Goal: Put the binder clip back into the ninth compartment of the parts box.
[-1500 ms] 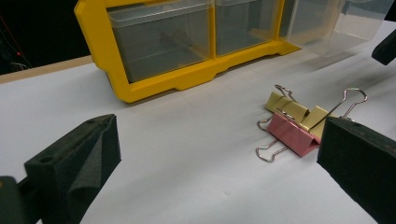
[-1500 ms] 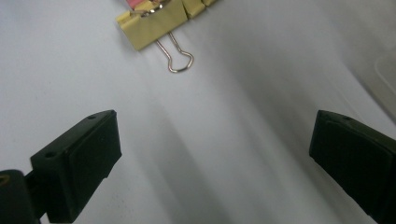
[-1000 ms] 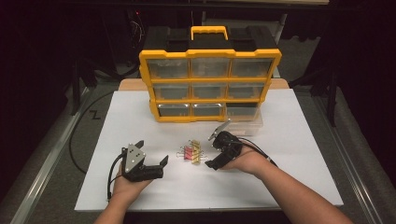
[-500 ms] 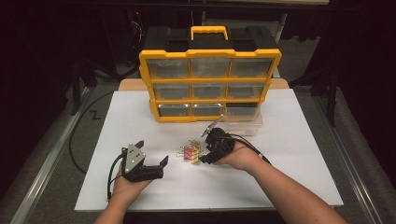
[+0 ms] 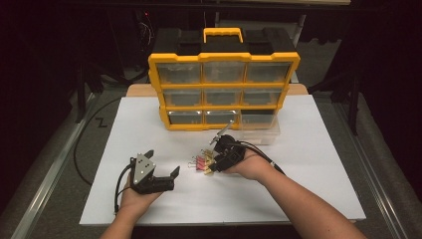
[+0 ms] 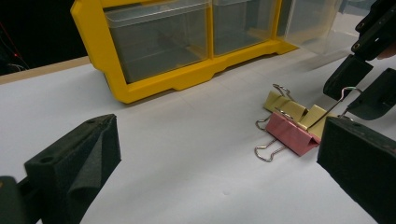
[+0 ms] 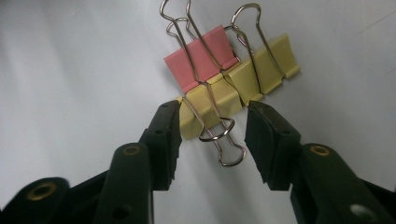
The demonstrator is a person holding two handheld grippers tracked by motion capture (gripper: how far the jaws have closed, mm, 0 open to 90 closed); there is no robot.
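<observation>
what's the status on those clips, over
Right tool closing around a yellow clip, pads not yet pressing. Left tool open, idle. Pink clip and another yellow clip lie bunched against it.

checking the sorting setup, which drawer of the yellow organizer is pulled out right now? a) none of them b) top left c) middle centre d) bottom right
d: in the high view the clear bottom-right drawer juts forward of the yellow organizer onto the white sheet, while the other drawers sit flush in the frame.
</observation>
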